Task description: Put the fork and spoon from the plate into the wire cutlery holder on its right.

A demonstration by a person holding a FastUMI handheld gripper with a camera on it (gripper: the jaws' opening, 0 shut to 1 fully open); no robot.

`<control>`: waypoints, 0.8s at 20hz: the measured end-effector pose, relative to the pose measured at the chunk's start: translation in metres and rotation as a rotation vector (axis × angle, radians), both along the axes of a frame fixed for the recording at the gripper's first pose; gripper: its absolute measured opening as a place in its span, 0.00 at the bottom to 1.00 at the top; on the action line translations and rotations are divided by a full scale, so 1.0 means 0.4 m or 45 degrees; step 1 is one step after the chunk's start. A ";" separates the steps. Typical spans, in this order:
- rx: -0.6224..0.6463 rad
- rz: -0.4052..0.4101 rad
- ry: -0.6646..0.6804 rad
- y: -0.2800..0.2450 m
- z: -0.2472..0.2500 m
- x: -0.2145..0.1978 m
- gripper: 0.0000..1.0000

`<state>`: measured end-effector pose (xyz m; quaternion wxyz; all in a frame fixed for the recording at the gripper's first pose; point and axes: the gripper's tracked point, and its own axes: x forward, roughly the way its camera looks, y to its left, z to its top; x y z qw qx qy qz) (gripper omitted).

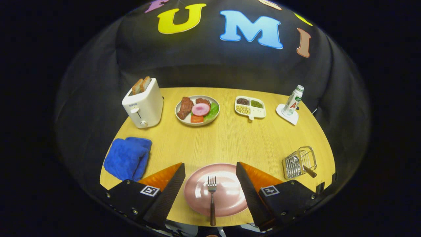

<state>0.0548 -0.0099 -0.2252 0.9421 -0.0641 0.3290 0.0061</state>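
A pink plate lies at the table's near edge, between my two fingers. On it rests a fork with a brown handle, tines pointing away from me and the handle reaching over the plate's near rim. My gripper is open, with its dark fingers wide apart on either side of the plate, holding nothing. To the right of the plate stands the wire cutlery holder. A spoon with a brown handle lies in it, the handle sticking out toward the right.
A blue cloth lies left of the plate. Farther back stand a white toaster with bread, a plate of food, a divided dish of beans and a bottle on a white coaster.
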 end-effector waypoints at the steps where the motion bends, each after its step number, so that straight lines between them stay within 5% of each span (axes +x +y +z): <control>1: -0.014 -0.004 0.038 -0.005 -0.021 -0.002 0.96; 16: -0.186 -0.022 0.580 -0.040 -0.316 -0.075 0.94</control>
